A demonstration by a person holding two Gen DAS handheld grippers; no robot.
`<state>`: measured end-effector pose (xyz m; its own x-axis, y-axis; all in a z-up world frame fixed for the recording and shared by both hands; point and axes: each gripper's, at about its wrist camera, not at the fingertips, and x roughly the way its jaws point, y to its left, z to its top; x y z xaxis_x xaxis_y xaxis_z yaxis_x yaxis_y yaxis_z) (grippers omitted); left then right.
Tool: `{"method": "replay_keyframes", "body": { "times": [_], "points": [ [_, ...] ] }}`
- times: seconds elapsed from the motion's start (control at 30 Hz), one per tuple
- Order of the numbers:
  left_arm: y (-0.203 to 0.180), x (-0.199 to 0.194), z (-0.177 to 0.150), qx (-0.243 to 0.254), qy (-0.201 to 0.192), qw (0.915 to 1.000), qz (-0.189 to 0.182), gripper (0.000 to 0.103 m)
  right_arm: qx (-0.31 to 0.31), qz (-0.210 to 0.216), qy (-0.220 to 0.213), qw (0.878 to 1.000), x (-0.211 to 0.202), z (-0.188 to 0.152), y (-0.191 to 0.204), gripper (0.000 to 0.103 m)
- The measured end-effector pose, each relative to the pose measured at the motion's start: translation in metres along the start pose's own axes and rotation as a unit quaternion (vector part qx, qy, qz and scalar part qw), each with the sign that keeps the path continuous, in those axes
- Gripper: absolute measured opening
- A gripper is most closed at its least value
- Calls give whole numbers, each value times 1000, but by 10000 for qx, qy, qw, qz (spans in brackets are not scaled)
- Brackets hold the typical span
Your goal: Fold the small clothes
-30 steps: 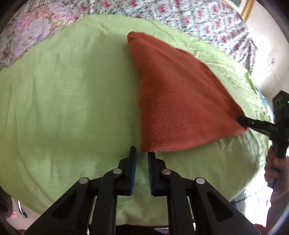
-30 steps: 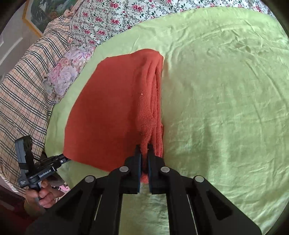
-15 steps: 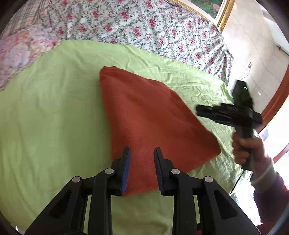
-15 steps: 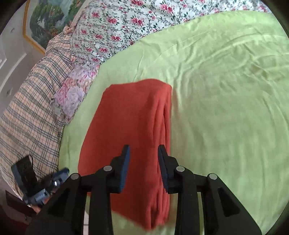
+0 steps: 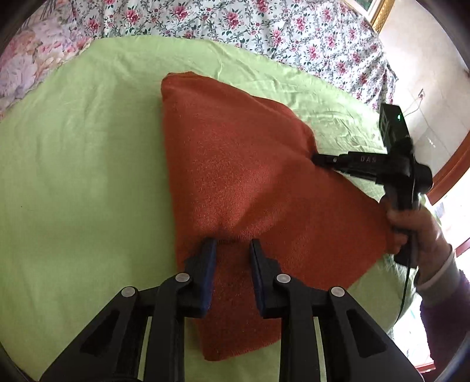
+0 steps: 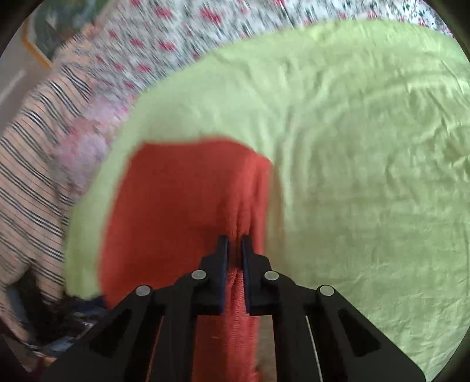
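Observation:
A folded rust-red knitted cloth [image 5: 249, 176] lies on a light green sheet [image 5: 88, 176]. My left gripper [image 5: 232, 244] hovers over the cloth's near part. Its jaws are closing but still stand apart, with a small pucker of cloth between the tips and the pads not pressing. My right gripper [image 6: 235, 239] is closing, and its jaws pinch a raised fold along the red cloth [image 6: 176, 205] near its right edge. In the left wrist view the right gripper [image 5: 315, 160] bites the cloth's right side, held by a person's hand [image 5: 411, 220].
The green sheet [image 6: 367, 176] spreads wide to the right of the cloth. A floral bedspread [image 5: 264, 29] lies beyond it. A plaid blanket [image 6: 29, 176] covers the left side, and a gilt picture frame [image 5: 379, 11] hangs on the wall. The right wrist view is blurred.
Both grippers left the cloth's near corners, opened and moved forward over it. The right one has since pinched a fold at the right side; the left now sits over the cloth.

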<state>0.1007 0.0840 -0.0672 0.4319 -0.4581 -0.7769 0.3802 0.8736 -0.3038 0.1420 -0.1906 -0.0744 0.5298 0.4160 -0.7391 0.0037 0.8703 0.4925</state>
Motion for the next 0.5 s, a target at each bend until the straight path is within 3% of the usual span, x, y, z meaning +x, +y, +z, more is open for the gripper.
{"method": "replay_keyframes", "body": {
  "times": [0.1,0.27,0.33,0.5],
  "points": [
    [-2,-1,0,12,-17,10000,47,23,224,136,-82,9996,-1,-3,-10,11],
    [0,-4,-3,-79,-62,9999,3,23,319,52,-398,9987,-39,-9,-3,18],
    [-1,-6,-6,-110,-86,9999,23,23,192,353,-530,9978,-60,-20,11,18],
    [-6,-28,-13,-96,-191,9997,-132,24,-263,510,-232,9981,-76,-64,40,18]
  ]
}}
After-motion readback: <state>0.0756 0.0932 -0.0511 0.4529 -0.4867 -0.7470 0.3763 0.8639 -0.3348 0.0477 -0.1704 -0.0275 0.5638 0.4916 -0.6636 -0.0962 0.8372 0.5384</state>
